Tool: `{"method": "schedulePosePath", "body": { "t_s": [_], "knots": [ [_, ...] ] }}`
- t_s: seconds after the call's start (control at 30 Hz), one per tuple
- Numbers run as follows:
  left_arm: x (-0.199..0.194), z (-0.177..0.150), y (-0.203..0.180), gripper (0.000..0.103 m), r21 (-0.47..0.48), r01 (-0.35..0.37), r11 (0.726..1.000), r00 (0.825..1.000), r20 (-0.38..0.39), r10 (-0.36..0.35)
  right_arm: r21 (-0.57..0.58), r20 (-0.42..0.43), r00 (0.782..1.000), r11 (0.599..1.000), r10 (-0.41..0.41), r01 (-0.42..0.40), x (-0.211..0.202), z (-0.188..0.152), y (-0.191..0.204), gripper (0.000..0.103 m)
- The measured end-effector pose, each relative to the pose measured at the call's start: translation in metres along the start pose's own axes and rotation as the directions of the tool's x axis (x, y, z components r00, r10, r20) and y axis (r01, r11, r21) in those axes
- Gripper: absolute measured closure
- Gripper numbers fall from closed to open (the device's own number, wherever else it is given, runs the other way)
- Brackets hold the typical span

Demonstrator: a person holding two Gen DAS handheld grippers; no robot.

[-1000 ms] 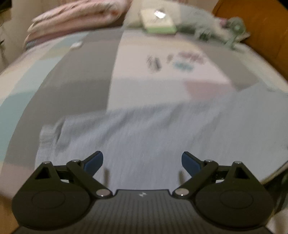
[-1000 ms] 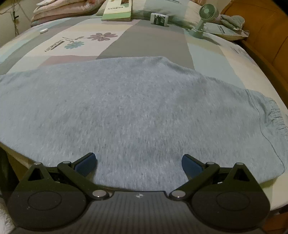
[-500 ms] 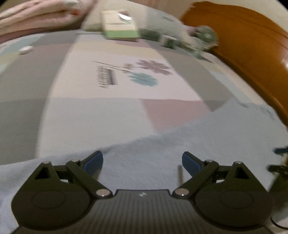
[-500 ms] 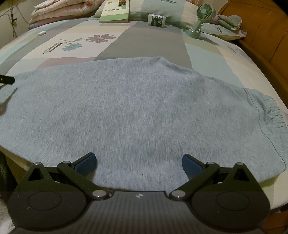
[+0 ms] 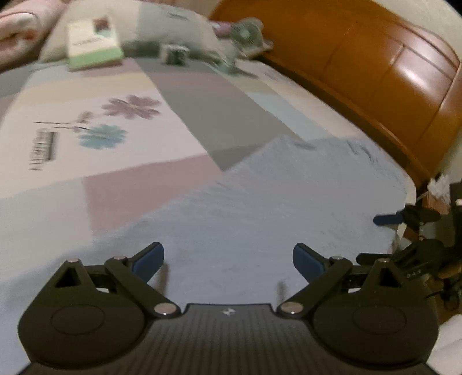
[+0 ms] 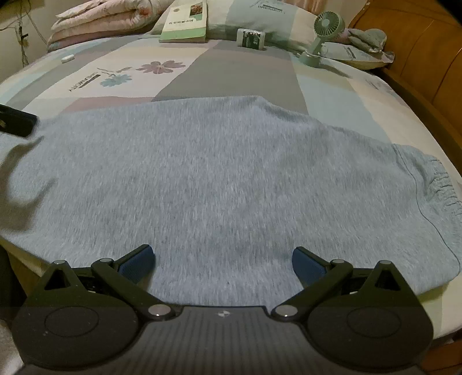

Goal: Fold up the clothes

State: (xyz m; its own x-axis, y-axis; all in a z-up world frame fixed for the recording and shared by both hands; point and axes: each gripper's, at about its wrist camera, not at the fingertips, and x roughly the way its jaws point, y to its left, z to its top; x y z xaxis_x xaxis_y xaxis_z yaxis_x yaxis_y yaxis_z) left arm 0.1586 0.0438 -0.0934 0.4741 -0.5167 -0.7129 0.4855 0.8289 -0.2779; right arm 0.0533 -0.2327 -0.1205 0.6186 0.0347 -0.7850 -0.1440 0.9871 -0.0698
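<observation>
Currently the grey garment (image 6: pixel 231 178) lies spread flat across the near edge of the bed (image 6: pixel 231 72), its elastic cuff (image 6: pixel 439 187) bunched at the right end.

Left to right, right wrist view: a dark part of the left gripper (image 6: pixel 17 124) enters at the garment's left end, casting a shadow on the cloth. Behind, on the patchwork sheet: a folded quilt (image 6: pixel 101 20), a book (image 6: pixel 184 23), a small box (image 6: pixel 251 39), a green fan (image 6: pixel 320 34), then the wooden headboard (image 6: pixel 427 49).

Right gripper (image 6: pixel 223 259): released, jaws wide apart, low over the garment's near hem, nothing between the pads.

Left wrist view: left gripper (image 5: pixel 228 259) likewise released, above the cloth, holding nothing. Far background blurred.
</observation>
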Motion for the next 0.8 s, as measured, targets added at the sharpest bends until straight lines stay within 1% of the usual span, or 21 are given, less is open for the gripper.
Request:
{"method": "schedulePosePath", "body": {
  "t_s": [0.07,0.1,0.17,0.27,0.33,0.43,0.53,0.6,0.7,0.73,0.8],
  "knots": [
    [0.015,0.003,0.002,0.007,-0.017,0.002,1.000,1.000,-0.019,-0.002,-0.002,0.005,1.000,1.000,0.002,-0.002,0.000,-0.001,0.000,0.000],
    [0.021,0.006,0.006,0.007,-0.030,-0.012,0.999,1.000,-0.019,0.011,-0.002,0.008,1.000,1.000,0.003,-0.003,0.000,-0.001,-0.001,0.000],
    [0.025,0.011,0.011,0.007,-0.049,-0.061,0.997,0.998,-0.008,0.061,-0.002,0.013,1.000,1.000,0.004,-0.004,-0.001,-0.002,-0.001,0.000],
    [0.020,0.023,0.018,0.008,-0.084,-0.115,0.990,0.993,-0.006,0.115,-0.001,0.020,1.000,1.000,0.002,-0.002,-0.001,-0.003,0.000,0.000],
    [0.007,0.028,0.016,0.008,-0.070,-0.122,0.990,0.992,0.006,0.122,-0.001,0.023,1.000,1.000,0.002,-0.002,-0.001,-0.004,0.000,0.000],
    [-0.025,0.030,0.009,0.007,-0.014,-0.149,0.989,0.989,0.020,0.149,0.000,0.026,1.000,1.000,0.000,0.000,-0.001,-0.004,0.000,0.000],
    [-0.058,0.027,0.010,0.007,0.018,-0.195,0.981,0.981,0.026,0.194,0.004,0.024,1.000,1.000,-0.006,0.005,-0.001,-0.004,0.001,0.000],
    [-0.080,0.018,0.016,0.007,0.033,-0.241,0.970,0.970,0.014,0.241,0.008,0.018,1.000,1.000,-0.007,0.007,-0.003,-0.002,0.002,0.000],
    [-0.110,-0.002,0.025,0.007,0.060,-0.327,0.943,0.945,0.000,0.328,0.021,0.008,1.000,1.000,0.001,-0.001,-0.006,0.001,0.002,0.000],
    [-0.116,-0.010,0.030,0.006,0.054,-0.341,0.938,0.940,-0.009,0.342,0.029,0.014,1.000,1.000,0.013,-0.013,-0.009,0.003,0.002,0.000],
    [-0.124,-0.030,0.043,0.005,0.013,-0.350,0.937,0.936,-0.035,0.350,0.043,0.031,0.999,0.998,0.038,-0.039,-0.014,0.007,0.004,0.000]
  ]
}}
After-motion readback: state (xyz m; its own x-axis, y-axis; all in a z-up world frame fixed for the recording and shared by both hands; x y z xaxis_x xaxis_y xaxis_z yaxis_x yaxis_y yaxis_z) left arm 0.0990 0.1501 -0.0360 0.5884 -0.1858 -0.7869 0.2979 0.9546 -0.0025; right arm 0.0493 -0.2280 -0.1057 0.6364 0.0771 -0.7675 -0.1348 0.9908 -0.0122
